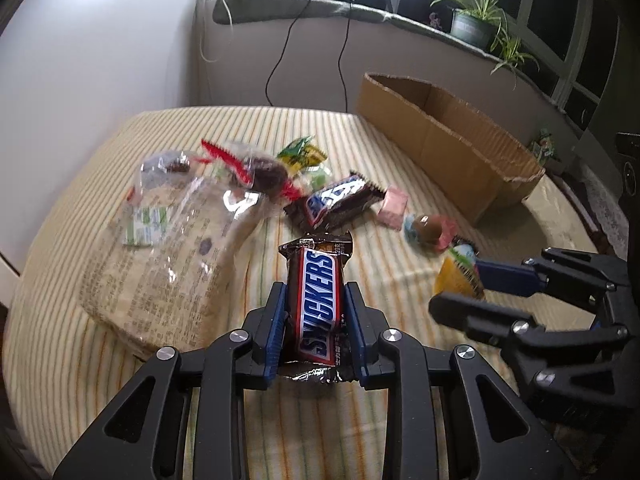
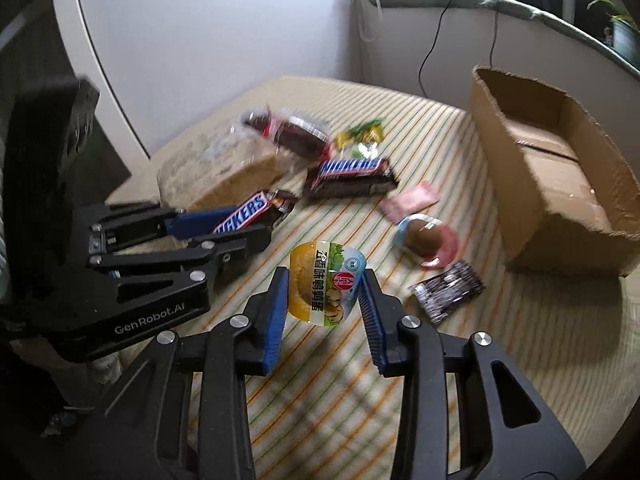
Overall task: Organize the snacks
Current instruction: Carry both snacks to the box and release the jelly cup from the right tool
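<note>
Clamping a Snickers bar (image 1: 316, 304) in my left gripper (image 1: 316, 320), I gripped a quail-egg pouch (image 2: 326, 284) in my right gripper (image 2: 324, 312) above the striped cloth (image 2: 320, 400). One more Snickers (image 2: 352, 176), a pink sachet (image 2: 408, 200), a silver packet (image 2: 448, 290) and a packed egg (image 2: 426, 238) lay before the open cardboard box (image 2: 560, 216).

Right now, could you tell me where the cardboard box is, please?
The cardboard box stands open on the striped cloth at the far right of both views, beyond the loose snacks, below the window ledge.
</note>
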A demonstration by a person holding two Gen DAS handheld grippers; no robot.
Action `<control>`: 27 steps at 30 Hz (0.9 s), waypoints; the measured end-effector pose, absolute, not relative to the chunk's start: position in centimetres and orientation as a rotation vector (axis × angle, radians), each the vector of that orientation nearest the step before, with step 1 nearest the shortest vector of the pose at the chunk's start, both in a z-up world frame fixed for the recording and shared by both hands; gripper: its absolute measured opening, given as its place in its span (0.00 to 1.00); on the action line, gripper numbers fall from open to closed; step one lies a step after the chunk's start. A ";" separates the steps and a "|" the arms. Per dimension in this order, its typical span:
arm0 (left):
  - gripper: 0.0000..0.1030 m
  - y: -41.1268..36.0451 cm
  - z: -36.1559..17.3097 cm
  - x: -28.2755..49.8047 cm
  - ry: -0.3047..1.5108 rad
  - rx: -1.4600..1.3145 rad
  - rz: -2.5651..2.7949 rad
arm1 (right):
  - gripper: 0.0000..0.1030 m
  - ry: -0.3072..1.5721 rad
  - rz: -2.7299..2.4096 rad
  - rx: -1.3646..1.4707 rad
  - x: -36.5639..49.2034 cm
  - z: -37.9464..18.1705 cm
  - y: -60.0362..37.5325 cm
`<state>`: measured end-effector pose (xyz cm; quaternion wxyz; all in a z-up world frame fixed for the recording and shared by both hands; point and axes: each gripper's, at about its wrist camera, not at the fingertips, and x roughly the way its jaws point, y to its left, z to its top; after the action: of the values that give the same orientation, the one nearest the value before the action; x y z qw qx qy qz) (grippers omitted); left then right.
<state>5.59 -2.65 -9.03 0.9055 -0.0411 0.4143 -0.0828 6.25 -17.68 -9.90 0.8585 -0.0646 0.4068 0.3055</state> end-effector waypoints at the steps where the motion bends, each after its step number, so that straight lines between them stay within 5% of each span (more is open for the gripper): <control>1: 0.26 -2.7 -8.7 5.8 0.848 -0.085 -0.177 | 0.36 0.839 0.636 -0.132 6.3 -9.3 -18.1; 27: 0.26 -12.9 -3.7 15.3 0.734 -0.044 -0.375 | 0.36 0.731 0.362 -0.085 17.4 -5.0 -30.4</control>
<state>15.26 -12.92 -3.74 0.9161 -0.0213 0.3565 -0.1820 17.44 -30.37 -5.00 0.9170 -0.0414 0.3556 0.1761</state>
